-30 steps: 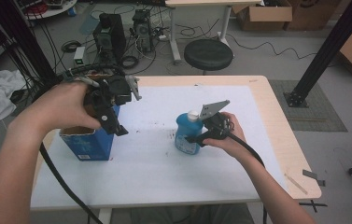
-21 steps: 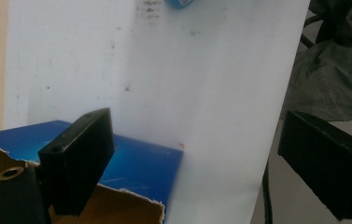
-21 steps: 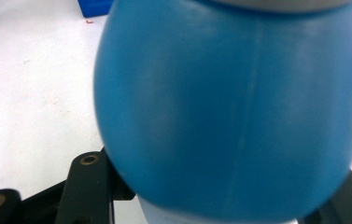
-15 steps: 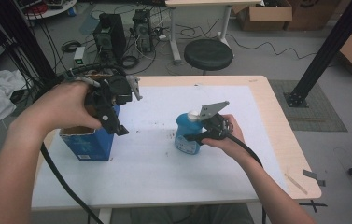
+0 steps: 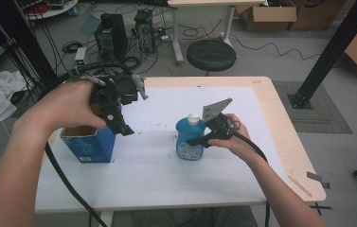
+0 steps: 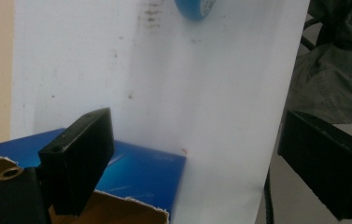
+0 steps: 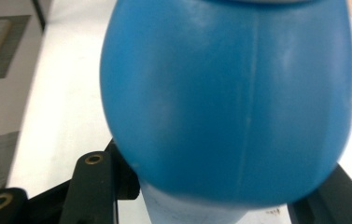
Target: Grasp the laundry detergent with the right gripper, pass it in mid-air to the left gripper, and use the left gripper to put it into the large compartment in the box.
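Risk noted: round bottle gripped low, liable to slip or tip.
Right tool [image 5: 196, 140] has just closed on the blue bottle [image 5: 189, 137], standing mid-desk [image 5: 166, 189]; left tool [image 5: 119, 124] gapes wide, empty, above the open blue box [image 5: 88, 144].

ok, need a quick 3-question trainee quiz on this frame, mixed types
1. True or false: the right gripper is shut on the blue bottle.
2. What stands under the left gripper? A) a red mug B) an open blue box C) a stool
3. Fill in: the bottle's cap is ____ in colour.

Key
1. True: its jaws have just closed on the bottle's sides.
2. B: the blue box stands open-topped on the table, and the left gripper's jaws stand wide apart above it.
3. White.
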Tool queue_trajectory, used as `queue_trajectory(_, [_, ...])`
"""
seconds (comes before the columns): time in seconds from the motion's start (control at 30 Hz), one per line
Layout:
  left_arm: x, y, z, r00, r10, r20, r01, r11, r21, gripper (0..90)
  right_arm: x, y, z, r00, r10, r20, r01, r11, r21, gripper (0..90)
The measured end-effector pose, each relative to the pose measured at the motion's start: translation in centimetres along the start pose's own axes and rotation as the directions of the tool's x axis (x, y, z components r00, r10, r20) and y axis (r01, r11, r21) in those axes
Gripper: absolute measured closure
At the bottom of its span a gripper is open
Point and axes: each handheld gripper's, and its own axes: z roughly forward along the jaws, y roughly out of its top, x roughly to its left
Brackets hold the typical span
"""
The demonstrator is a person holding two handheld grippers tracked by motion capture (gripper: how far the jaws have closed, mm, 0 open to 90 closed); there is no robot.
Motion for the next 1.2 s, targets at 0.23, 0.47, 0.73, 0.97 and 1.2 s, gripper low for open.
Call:
queue_trajectory(0.23, [-0.1, 1.1, -0.6, 0.9996, 0.028, 0.003, -0.028, 0.9995, -0.010, 11.4, 0.7, 2.0, -0.9, 0.9958, -0.060, -0.069, 0.061, 0.998, 0.006, 45.9])
queue_trajectory(0.47, [-0.1, 2.3, -1.0, 0.9986, 0.051, 0.008, -0.051, 0.9986, -0.011, 11.3, 1.1, 3.6, -1.5, 0.9885, -0.085, -0.125, 0.085, 0.996, -0.008, 45.9])
queue_trajectory(0.73, [0.1, 3.9, -1.2, 0.9976, 0.066, 0.020, -0.065, 0.9971, -0.039, 11.3, 2.1, 6.0, -1.7, 0.9783, -0.143, -0.150, 0.146, 0.989, 0.008, 45.9])
queue_trajectory(0.97, [0.1, 5.7, -1.3, 0.9953, 0.082, 0.051, -0.078, 0.9945, -0.069, 11.0, 2.9, 7.8, -1.9, 0.9691, -0.176, -0.173, 0.177, 0.984, -0.012, 45.9])
queue_trajectory(1.2, [0.2, 7.0, -0.9, 0.9935, 0.085, 0.075, -0.080, 0.9944, -0.069, 10.9, 3.1, 8.7, -2.0, 0.9659, -0.189, -0.177, 0.188, 0.982, -0.020, 45.9])
